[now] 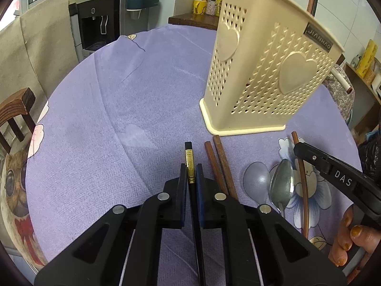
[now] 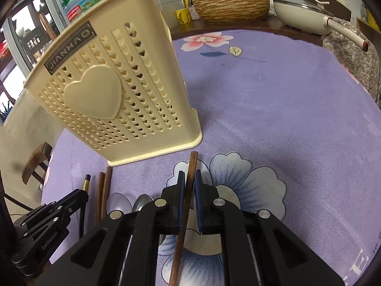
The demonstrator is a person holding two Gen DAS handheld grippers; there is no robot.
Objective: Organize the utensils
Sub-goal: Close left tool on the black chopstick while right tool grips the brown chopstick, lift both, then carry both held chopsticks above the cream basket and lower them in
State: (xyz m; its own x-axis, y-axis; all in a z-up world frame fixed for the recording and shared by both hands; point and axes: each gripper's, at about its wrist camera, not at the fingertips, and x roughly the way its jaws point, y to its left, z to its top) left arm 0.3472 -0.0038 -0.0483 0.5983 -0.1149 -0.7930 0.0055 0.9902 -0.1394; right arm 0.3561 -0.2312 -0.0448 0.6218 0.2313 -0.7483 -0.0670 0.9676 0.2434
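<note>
Left gripper (image 1: pixel 191 171) pinches the black chopstick (image 1: pixel 188 159) at lower centre; right gripper (image 2: pixel 189 178) clamps a brown chopstick (image 2: pixel 190 178) below the holder (image 2: pixel 114 90). Light, stiff, slick sticks: likely to pivot, so grip mid-shaft.

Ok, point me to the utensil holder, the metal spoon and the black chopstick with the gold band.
utensil holder (image 1: pixel 269 88), left wrist view, on its perforated front wall.
metal spoon (image 1: pixel 282 186), left wrist view, on its bowl.
black chopstick (image 1: pixel 189 164), left wrist view, on its gold band.

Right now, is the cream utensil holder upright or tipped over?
Upright: the cream utensil holder stands on its base on the purple tablecloth, open end up.
</note>
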